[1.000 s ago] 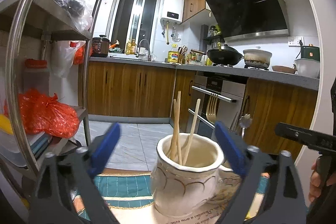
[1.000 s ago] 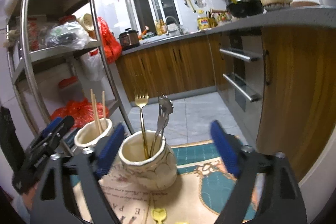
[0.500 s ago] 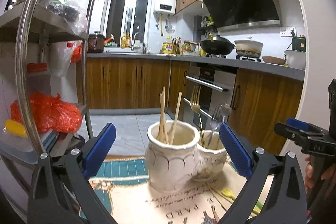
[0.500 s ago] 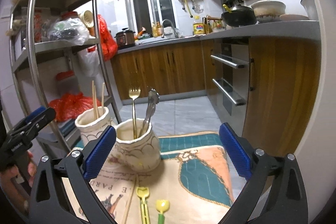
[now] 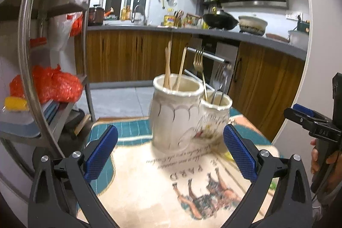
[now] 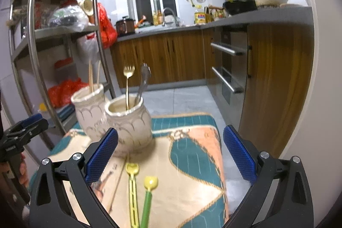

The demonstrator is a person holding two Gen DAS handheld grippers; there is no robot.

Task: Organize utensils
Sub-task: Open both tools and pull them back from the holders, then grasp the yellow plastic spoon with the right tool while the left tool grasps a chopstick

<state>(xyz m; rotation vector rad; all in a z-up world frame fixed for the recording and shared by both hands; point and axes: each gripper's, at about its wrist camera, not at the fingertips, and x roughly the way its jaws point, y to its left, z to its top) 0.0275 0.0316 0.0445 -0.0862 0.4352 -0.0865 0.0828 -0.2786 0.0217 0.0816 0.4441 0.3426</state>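
Note:
Two cream ceramic jars stand side by side on a patterned cloth [image 5: 149, 181]. The taller jar [image 5: 174, 112] holds wooden chopsticks [image 5: 167, 66]. The shorter jar [image 6: 128, 123] holds a gold fork [image 6: 127, 80] and silver utensils [image 6: 144, 80]. A yellow utensil [image 6: 132, 185], a green-handled yellow-tipped one [image 6: 148, 196] and a thin chopstick [image 6: 118, 181] lie on the cloth in the right wrist view. My left gripper [image 5: 170, 153] is open and empty, short of the jars. My right gripper [image 6: 170, 153] is open and empty above the loose utensils.
A steel shelf rack [image 5: 27, 40] with red bags [image 5: 49, 83] stands left of the table. Wooden kitchen cabinets [image 6: 171, 57], an oven [image 6: 229, 69] and a grey tiled floor [image 6: 181, 99] lie beyond. The cloth's far edge drops off behind the jars.
Both grippers have pulled back and risen from the jars. The jars look smaller and more cloth shows; the loose utensils came into the right wrist view.

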